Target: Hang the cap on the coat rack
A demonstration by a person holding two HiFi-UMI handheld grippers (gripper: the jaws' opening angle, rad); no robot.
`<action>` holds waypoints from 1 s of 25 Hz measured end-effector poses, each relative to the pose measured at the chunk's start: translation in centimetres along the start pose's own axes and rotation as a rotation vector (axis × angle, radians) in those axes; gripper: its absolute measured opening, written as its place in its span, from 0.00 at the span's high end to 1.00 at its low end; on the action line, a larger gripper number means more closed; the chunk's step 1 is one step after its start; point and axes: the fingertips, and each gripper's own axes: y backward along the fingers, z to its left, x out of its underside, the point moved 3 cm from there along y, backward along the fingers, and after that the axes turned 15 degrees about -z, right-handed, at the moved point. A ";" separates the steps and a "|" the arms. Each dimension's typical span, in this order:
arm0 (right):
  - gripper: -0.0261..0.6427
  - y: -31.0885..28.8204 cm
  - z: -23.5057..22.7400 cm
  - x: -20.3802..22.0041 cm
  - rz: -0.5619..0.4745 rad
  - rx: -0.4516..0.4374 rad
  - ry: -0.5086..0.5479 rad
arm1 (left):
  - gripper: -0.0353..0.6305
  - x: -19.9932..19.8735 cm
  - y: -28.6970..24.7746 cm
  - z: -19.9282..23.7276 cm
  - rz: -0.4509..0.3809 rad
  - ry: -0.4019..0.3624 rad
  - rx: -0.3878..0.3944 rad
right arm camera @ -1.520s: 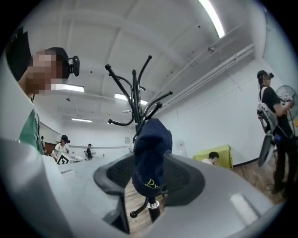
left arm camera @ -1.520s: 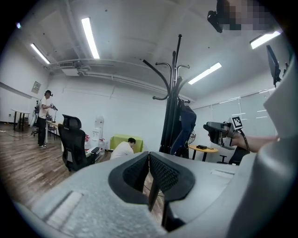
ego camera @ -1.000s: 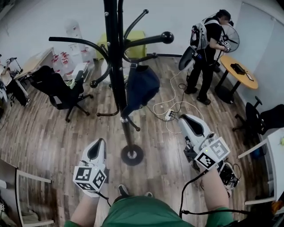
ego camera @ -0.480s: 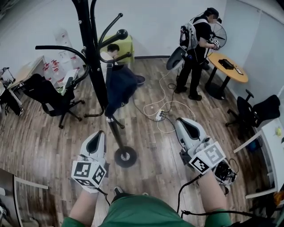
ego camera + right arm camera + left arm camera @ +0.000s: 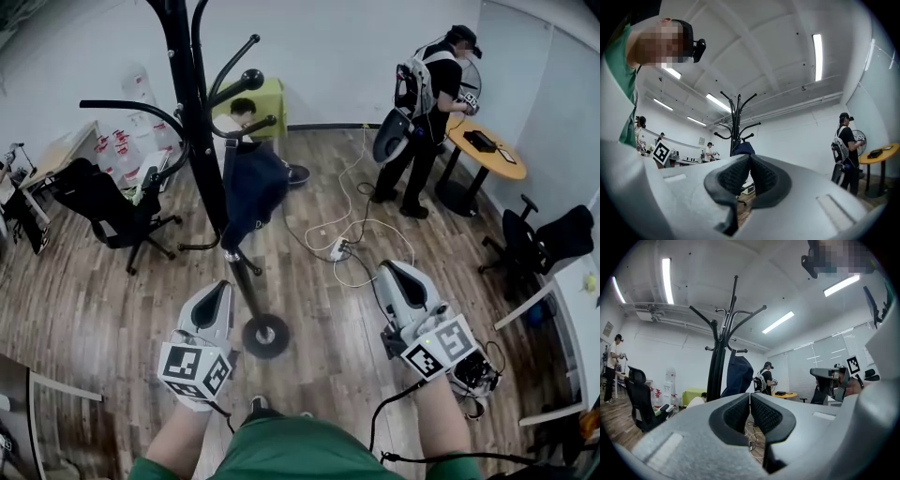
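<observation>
The black coat rack (image 5: 199,141) stands ahead of me on the wooden floor, its round base (image 5: 266,335) between my two grippers. A dark blue fabric item (image 5: 251,187) hangs from one of its hooks by a strap; I cannot tell whether it is the cap. My left gripper (image 5: 217,291) is held low, just left of the base, shut and empty. My right gripper (image 5: 398,270) is held low to the right of the base, also shut with nothing in it. The left gripper view shows closed pads (image 5: 737,413) below the rack (image 5: 719,362) and the blue item (image 5: 738,376). The right gripper view shows the same rack (image 5: 736,122).
A person (image 5: 427,112) stands by a round orange table (image 5: 487,155) at the back right. Black office chairs stand at the left (image 5: 108,202) and right (image 5: 544,239). A power strip with white cables (image 5: 339,248) lies on the floor. Another person (image 5: 239,111) crouches by a green box.
The head view has swung right, so the rack now sits further left in it. Both grippers stay low beside the rack's base, and the blue item still hangs there.
</observation>
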 end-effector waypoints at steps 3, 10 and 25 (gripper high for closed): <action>0.94 0.4 -0.1 -0.2 -0.020 0.027 -0.014 | 0.93 0.2 -0.1 0.3 0.001 0.004 -0.012; 0.94 0.6 -0.3 0.5 -0.011 0.022 0.009 | 0.93 1.0 0.4 0.5 0.007 0.003 -0.035; 0.95 0.5 -1.3 0.3 0.001 0.032 0.031 | 0.93 0.3 -1.1 0.1 -0.016 0.001 -0.030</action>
